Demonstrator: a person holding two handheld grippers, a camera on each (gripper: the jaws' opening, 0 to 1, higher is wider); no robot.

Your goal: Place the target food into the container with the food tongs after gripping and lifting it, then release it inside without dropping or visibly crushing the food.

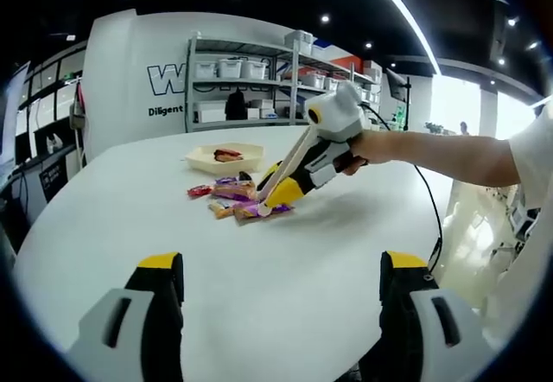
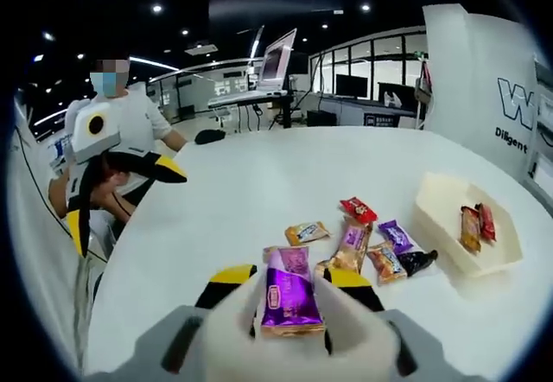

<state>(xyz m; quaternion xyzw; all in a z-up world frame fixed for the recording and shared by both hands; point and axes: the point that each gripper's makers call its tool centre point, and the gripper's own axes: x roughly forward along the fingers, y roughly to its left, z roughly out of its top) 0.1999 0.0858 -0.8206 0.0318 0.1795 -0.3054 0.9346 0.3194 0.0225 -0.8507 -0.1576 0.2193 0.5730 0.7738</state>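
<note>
Pinched in the cream food tongs [image 2: 294, 330] right at the right tool [image 2: 289, 291] is a purple candy [image 2: 289, 300], just above the white desk [image 2: 259, 192]. Ahead lie more wrapped candies [image 2: 367, 244]; beyond them to the right sits the cream container [image 2: 467, 226], two candies inside. Across the desk, the left tool [image 1: 281, 313] hangs with its jaws spread wide, holding nothing.
</note>
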